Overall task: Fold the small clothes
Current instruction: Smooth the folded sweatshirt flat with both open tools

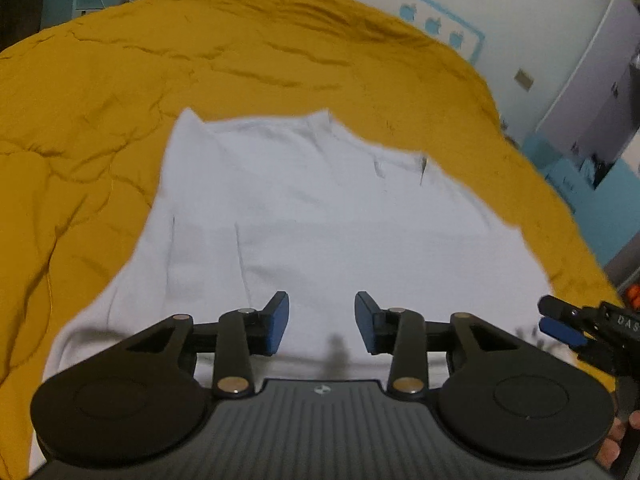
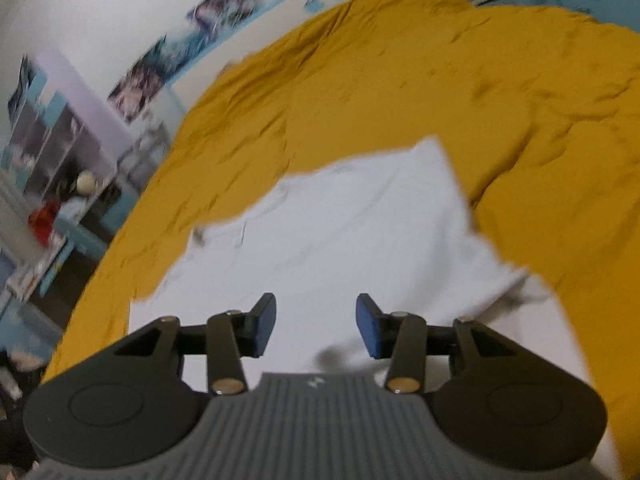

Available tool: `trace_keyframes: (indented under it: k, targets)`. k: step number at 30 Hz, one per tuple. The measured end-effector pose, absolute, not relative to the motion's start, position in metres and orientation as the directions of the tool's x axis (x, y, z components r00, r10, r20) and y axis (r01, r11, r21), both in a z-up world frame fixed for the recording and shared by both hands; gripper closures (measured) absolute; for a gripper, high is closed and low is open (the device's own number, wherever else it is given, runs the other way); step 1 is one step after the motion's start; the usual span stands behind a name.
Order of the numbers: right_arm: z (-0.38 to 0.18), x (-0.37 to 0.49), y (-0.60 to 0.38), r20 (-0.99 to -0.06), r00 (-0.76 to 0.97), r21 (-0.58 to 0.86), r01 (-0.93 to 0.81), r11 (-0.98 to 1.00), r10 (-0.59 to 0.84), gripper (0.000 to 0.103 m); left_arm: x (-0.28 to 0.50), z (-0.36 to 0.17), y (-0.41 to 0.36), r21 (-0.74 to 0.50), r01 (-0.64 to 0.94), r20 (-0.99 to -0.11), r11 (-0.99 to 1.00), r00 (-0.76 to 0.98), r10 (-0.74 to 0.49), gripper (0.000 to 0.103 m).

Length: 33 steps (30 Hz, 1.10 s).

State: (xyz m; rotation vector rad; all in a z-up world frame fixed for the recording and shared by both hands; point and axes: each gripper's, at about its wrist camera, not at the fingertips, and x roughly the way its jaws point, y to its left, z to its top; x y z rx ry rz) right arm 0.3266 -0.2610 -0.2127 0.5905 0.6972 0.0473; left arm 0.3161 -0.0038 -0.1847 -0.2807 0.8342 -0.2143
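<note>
A small white garment (image 1: 304,216) lies spread flat on a mustard-yellow bedcover (image 1: 168,64); its far edge shows two pointed corners. My left gripper (image 1: 322,322) hovers over the garment's near part, open, with only white cloth seen through the gap between its blue pads. The right gripper (image 1: 560,326) enters the left wrist view at the right edge, near the garment's right side. In the right wrist view the same white garment (image 2: 340,240) lies ahead, and my right gripper (image 2: 316,326) stands open above it, holding nothing.
The yellow bedcover (image 2: 460,92) fills most of both views, wrinkled. Beyond the bed are a white wall with blue trim (image 1: 440,24), a shelf unit with small objects (image 2: 60,168) at left, and posters (image 2: 180,48). A hand (image 1: 616,440) grips the right tool.
</note>
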Motion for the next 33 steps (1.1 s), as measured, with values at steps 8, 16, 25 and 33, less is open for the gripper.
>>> trace_keyframes:
  k: [8,16,25,33]
  targets:
    - [-0.240,0.329,-0.265,-0.661,0.723,0.501,0.226,0.835,0.202,0.072,0.318,-0.205,-0.012,-0.241,0.120,-0.742,0.963,0.617,-0.262,0.059]
    - [-0.175,0.279,-0.264,-0.588,0.771,0.516,0.124,0.848,0.245,0.051,0.266,-0.142,-0.012,-0.165,0.139,-0.711,0.976,0.669,-0.215,0.033]
    - [-0.127,0.121,-0.299,-0.507,0.806,0.499,-0.014,0.867,0.305,0.037,0.130,-0.104,0.045,-0.117,0.148,-0.693,0.982,0.696,-0.187,0.024]
    - [-0.153,0.021,-0.333,-0.596,0.739,0.471,0.005,0.882,0.314,0.037,0.046,-0.121,0.127,-0.361,0.057,-0.675,0.931,0.673,-0.302,0.024]
